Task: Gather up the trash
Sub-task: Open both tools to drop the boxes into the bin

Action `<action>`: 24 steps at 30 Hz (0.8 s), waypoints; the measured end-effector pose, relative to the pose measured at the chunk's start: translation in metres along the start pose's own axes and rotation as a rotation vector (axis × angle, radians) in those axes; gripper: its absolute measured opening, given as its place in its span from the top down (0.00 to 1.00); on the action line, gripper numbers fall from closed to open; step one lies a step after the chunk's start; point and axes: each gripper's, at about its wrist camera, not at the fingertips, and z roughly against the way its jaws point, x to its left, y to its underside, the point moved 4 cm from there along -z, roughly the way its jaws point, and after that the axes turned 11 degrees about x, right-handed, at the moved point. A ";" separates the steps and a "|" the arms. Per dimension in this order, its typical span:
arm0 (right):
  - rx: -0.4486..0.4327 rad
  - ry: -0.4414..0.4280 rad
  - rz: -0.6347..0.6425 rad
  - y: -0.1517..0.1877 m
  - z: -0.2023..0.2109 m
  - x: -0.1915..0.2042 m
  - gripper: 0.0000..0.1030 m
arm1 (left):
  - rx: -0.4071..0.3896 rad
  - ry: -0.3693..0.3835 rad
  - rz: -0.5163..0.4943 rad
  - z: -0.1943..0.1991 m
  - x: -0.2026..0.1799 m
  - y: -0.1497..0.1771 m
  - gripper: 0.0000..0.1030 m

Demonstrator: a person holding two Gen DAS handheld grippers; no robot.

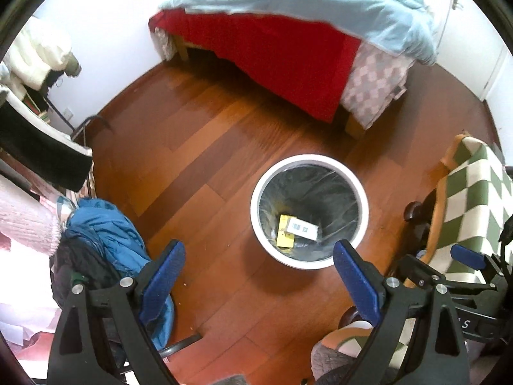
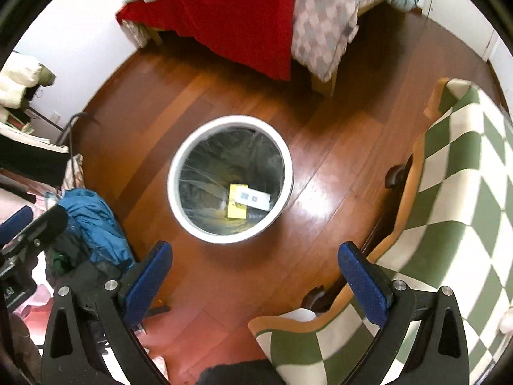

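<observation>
— Bin (image 1: 308,258) ahead of the left claw (image 1: 258,280), just past the blue tips, standing on the wood floor (image 1: 198,160). Lined with a clear bag, mouth up, so ready to catch a drop from above.

— Anything inside?

— Yellow card (image 2: 236,205) and white box (image 2: 253,198) lying flat at the bottom, the box overlapping the card. Probably trash already dropped.

— And the left claw?

— Spread wide, nothing between the blue pads (image 1: 163,276).

— Right claw (image 2: 255,276)?

— Same: parted and empty, aimed down at the bin's mouth. Hovering high, likely to scan for the next piece.

— More trash nearby?

— Hard to say. Only specks on the floor near the left claw's tips. Blue jacket (image 1: 105,224) heaped left of it, checked blanket (image 2: 449,192) right of the right claw; neither looks like rubbish.
</observation>
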 end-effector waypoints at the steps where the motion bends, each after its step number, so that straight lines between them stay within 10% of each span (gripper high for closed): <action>1: -0.017 -0.008 -0.001 0.004 0.012 0.000 0.00 | -0.013 0.010 0.000 0.011 0.000 0.003 0.08; 15: -0.250 -0.188 -0.097 0.094 0.192 -0.039 0.00 | -0.193 0.110 -0.056 0.144 -0.035 0.043 0.08; 24: -0.273 -0.136 -0.412 0.206 0.230 -0.193 0.00 | -0.139 0.202 -0.224 0.135 -0.161 0.085 0.00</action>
